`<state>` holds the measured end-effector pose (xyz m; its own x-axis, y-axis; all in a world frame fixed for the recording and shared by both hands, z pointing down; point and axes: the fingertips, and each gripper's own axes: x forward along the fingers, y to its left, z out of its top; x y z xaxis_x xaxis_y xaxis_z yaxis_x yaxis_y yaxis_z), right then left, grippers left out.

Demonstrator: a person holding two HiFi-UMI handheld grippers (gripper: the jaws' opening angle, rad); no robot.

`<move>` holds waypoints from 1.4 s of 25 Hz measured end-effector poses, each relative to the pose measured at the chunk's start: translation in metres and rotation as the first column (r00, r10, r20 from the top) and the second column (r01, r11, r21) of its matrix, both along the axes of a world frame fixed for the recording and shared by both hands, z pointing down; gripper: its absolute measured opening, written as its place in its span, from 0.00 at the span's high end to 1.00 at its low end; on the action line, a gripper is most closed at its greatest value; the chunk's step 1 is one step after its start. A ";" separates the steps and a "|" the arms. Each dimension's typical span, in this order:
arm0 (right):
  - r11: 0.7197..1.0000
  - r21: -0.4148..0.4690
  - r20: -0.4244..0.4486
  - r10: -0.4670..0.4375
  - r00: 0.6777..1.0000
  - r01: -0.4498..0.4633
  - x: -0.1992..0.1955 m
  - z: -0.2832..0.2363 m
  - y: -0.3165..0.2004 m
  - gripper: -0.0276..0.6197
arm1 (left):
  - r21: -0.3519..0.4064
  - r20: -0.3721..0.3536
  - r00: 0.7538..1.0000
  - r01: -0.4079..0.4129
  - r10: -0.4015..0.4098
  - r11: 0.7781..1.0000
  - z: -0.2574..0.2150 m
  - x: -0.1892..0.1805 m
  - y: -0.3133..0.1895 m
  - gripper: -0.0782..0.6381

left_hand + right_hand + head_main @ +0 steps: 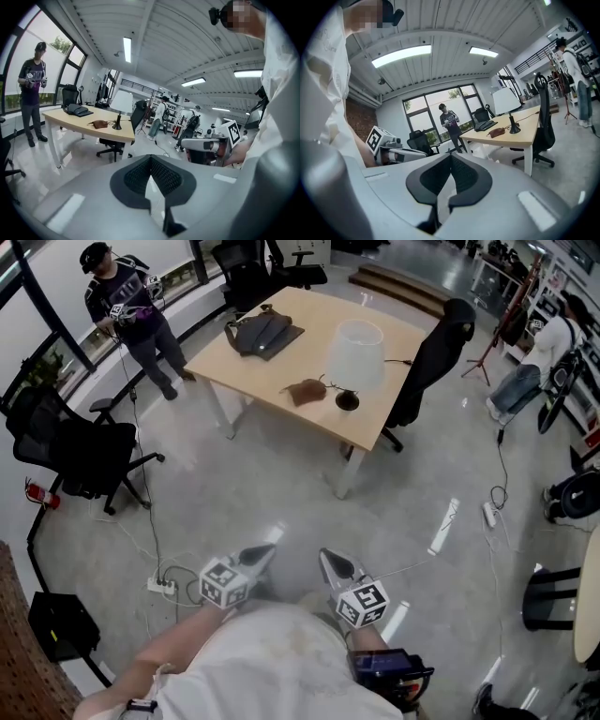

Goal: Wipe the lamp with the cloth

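- A light wooden rectangular table (309, 310) on white legs is standing on the glossy grey floor, well apart from the person wearing the head camera.
- A black swivel office chair (436, 352) is sitting pushed against the table's right side in the head view.
- A lamp with a white drum shade and a round black base (354, 354) is standing upright on the table, near its right end.
- A dark grey soft bag (261, 334) is lying on the table's left half, apart from the lamp.
- The left gripper (151, 158) and the right gripper (451, 155) are hovering side by side close to the person's body, far from the table; each one's jaws are meeting at the tips with nothing between them.
- A small crumpled brown cloth (304, 391) is lying on the tabletop just left of the lamp's base.
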<state>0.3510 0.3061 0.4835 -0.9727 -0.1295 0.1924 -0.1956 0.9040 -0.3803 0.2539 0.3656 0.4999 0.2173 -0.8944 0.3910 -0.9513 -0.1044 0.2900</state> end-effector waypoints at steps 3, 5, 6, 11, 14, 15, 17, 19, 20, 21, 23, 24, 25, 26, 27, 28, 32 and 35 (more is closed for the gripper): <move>1.000 -0.006 -0.030 0.016 0.999 -0.016 -0.012 0.004 -0.003 0.94 | 0.003 -0.021 1.000 -0.012 0.012 1.000 0.006 -0.010 -0.005 0.89; 0.999 -0.012 -0.053 0.031 0.998 -0.032 -0.024 0.006 -0.005 0.94 | 0.008 -0.026 0.999 -0.028 0.028 1.000 0.009 -0.022 -0.011 0.89; 0.999 -0.013 -0.063 0.037 0.997 -0.038 -0.031 0.007 -0.005 0.94 | 0.008 -0.028 0.999 -0.034 0.034 0.999 0.010 -0.030 -0.014 0.89; 0.997 0.001 -0.106 0.072 0.992 -0.072 -0.065 0.005 -0.008 0.94 | 0.011 -0.046 0.997 -0.058 0.058 0.998 0.015 -0.071 -0.025 0.89; 0.994 0.020 -0.125 0.108 0.986 -0.107 -0.085 0.001 -0.017 0.94 | 0.030 -0.056 0.996 -0.072 0.073 0.997 0.011 -0.097 -0.036 0.89; 0.992 0.029 -0.133 0.122 0.984 -0.119 -0.093 0.001 -0.022 0.94 | 0.035 -0.056 0.995 -0.075 0.077 0.997 0.010 -0.107 -0.040 0.89; 0.989 0.048 -0.144 0.147 0.979 -0.141 -0.111 0.001 -0.030 0.94 | 0.041 -0.053 0.995 -0.078 0.081 0.996 0.009 -0.129 -0.047 0.89; 0.986 0.067 -0.148 0.163 0.975 -0.155 -0.130 -0.001 -0.037 0.94 | 0.049 -0.046 0.995 -0.084 0.086 0.995 0.006 -0.151 -0.053 0.89; 0.984 0.078 -0.148 0.168 0.975 -0.158 -0.139 -0.003 -0.040 0.94 | 0.053 -0.042 0.995 -0.088 0.090 0.995 0.005 -0.161 -0.056 0.89; 0.983 0.091 -0.149 0.171 0.974 -0.159 -0.148 -0.006 -0.042 0.94 | 0.057 -0.036 0.995 -0.091 0.094 0.994 0.004 -0.171 -0.058 0.89; 0.980 0.116 -0.150 0.176 0.973 -0.159 -0.163 -0.011 -0.046 0.94 | 0.063 -0.027 0.995 -0.099 0.101 0.993 0.003 -0.188 -0.062 0.89; 0.979 0.123 -0.152 0.180 0.972 -0.162 -0.169 -0.012 -0.048 0.94 | 0.065 -0.025 0.994 -0.104 0.105 0.992 0.003 -0.195 -0.064 0.89; 0.978 0.127 -0.155 0.186 0.970 -0.168 -0.173 -0.012 -0.050 0.94 | 0.067 -0.022 0.994 -0.110 0.112 0.992 0.003 -0.202 -0.065 0.89; 0.976 0.128 -0.160 0.195 0.968 -0.176 -0.177 -0.012 -0.053 0.94 | 0.069 -0.018 0.993 -0.117 0.118 0.991 0.003 -0.208 -0.066 0.89; 0.974 0.130 -0.166 0.206 0.965 -0.185 -0.181 -0.011 -0.056 0.94 | 0.071 -0.015 0.992 -0.122 0.123 0.990 0.003 -0.214 -0.067 0.89; 0.972 0.131 -0.172 0.216 0.961 -0.195 -0.184 -0.010 -0.059 0.94 | 0.073 -0.014 0.992 -0.123 0.124 0.990 0.002 -0.220 -0.067 0.89; 0.966 0.126 -0.198 0.246 0.949 -0.224 -0.201 -0.005 -0.067 0.94 | 0.089 -0.027 0.994 -0.105 0.108 0.990 -0.002 -0.245 -0.069 0.89; 0.970 0.118 -0.207 0.236 0.949 -0.215 -0.218 -0.003 -0.069 0.94 | 0.083 -0.041 0.996 -0.081 0.085 0.993 -0.002 -0.261 -0.072 0.89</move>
